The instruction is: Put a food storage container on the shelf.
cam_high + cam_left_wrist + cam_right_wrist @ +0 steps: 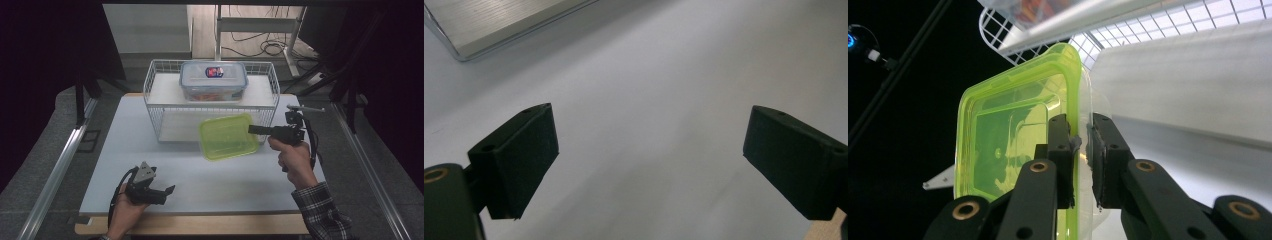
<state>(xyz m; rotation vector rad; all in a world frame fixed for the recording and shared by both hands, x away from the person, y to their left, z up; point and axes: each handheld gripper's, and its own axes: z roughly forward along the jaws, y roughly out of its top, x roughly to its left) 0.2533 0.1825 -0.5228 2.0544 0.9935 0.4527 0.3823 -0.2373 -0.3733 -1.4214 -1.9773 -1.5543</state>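
Observation:
A clear container with a lime-green lid [228, 136] hangs tilted above the white table [125, 150], in front of the wire rack [155, 107]. My right gripper [251, 130] is shut on its right rim. In the right gripper view the container [1013, 140] stands on edge, its rim pinched between the two black fingers [1060, 150]. My left gripper [170, 192] rests low near the table's front left, held in a hand. Its jaws stand wide apart in the left gripper view [649, 160], with bare table between them.
A two-level white wire rack stands at the table's back. On its upper shelf sits a clear box with a blue-edged lid [213, 80] and red contents. A wooden edge [200, 225] runs along the table's front. Metal rails [55, 170] flank both sides.

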